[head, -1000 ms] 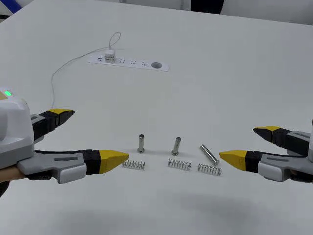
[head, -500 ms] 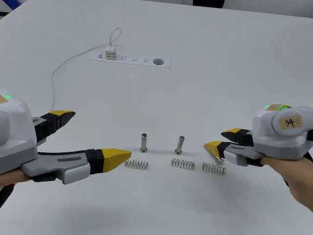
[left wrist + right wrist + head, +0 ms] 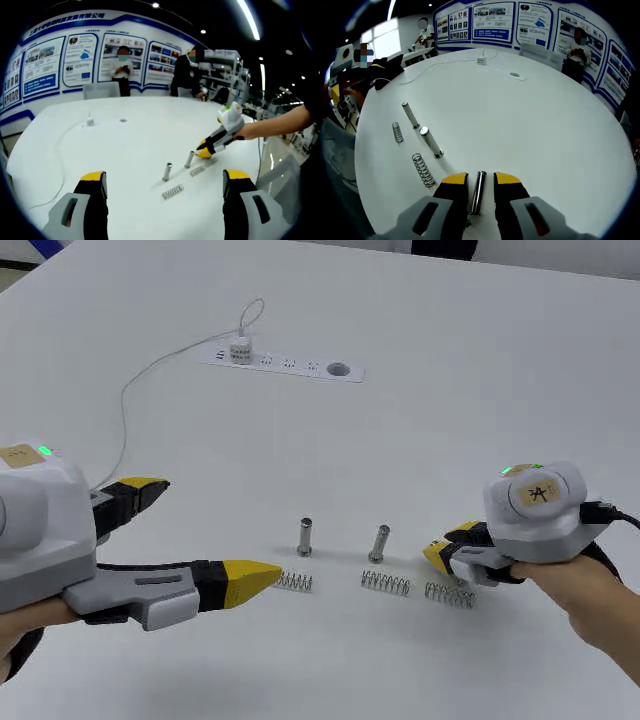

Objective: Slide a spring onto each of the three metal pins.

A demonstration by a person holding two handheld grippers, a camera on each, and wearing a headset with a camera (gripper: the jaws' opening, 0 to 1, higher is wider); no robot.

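The yellow fingers (image 3: 455,181) of our right gripper (image 3: 481,179) sit close on each side of the short silver metal pin (image 3: 479,195) lying on the white bench (image 3: 545,125); we cannot tell if they pinch it; our left gripper (image 3: 164,175) holds its fingers wide apart, empty; we think we are grabbing this pin; next, the left must fetch a small wire spring (image 3: 293,582).

Right gripper (image 3: 480,179) astride a metal pin (image 3: 478,195), slim gaps either side.

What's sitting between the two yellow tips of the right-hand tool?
A metal pin, lying on the white table between the tips of the right tool, as the right gripper view shows.
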